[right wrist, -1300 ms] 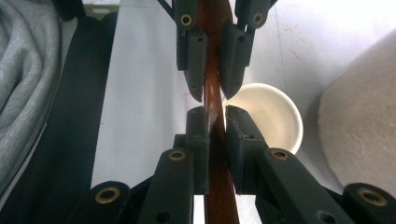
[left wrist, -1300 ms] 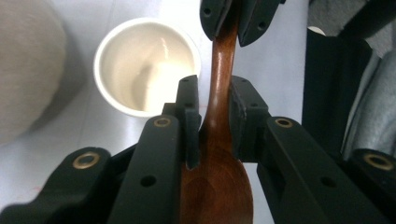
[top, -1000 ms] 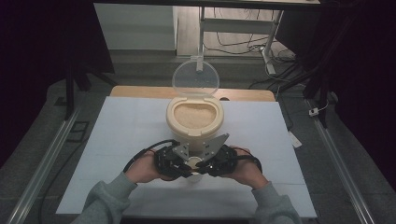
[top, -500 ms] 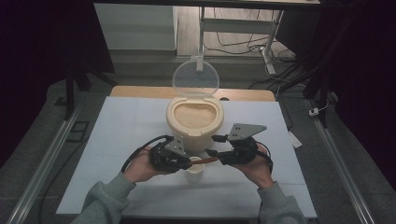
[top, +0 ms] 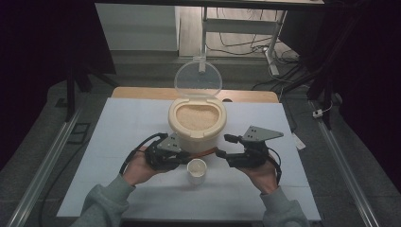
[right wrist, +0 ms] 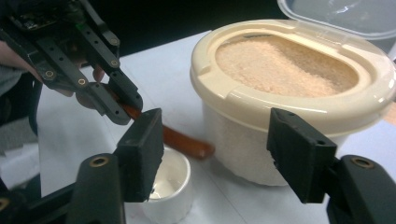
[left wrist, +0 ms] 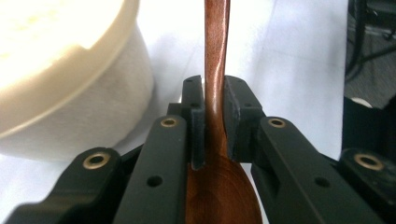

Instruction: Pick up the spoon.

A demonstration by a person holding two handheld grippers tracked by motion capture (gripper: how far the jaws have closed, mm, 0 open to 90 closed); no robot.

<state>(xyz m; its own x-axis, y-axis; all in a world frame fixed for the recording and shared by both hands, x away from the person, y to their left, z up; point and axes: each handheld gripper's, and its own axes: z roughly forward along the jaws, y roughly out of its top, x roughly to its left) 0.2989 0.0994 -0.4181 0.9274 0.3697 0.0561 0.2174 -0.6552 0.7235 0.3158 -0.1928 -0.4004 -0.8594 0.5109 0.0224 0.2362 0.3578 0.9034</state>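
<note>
A cream rice container [top: 196,124] stands mid-table, its clear lid [top: 197,78] hinged up and pale grains [right wrist: 285,65] showing inside. A small white cup [top: 197,170] sits in front of it. My left gripper [top: 179,156] is shut on a brown wooden spoon [left wrist: 217,42], clamped at the neck just above the bowl, with the handle [top: 204,152] pointing right above the cup. My right gripper [top: 223,145] is open, its jaws wide apart to the right of the handle's end [right wrist: 187,142]. In the right gripper view the cup [right wrist: 170,186] is low between the jaws and the left gripper [right wrist: 93,79] is at upper left.
A white sheet [top: 118,137] covers the table, over a wooden board edge [top: 142,93] at the back. Metal rails [top: 47,156] run along both sides. A desk frame and cables [top: 246,45] lie on the floor beyond.
My right gripper has drawn away to the right from the left gripper and stands open. The spoon stays in the left gripper, its handle now free above the cup.
</note>
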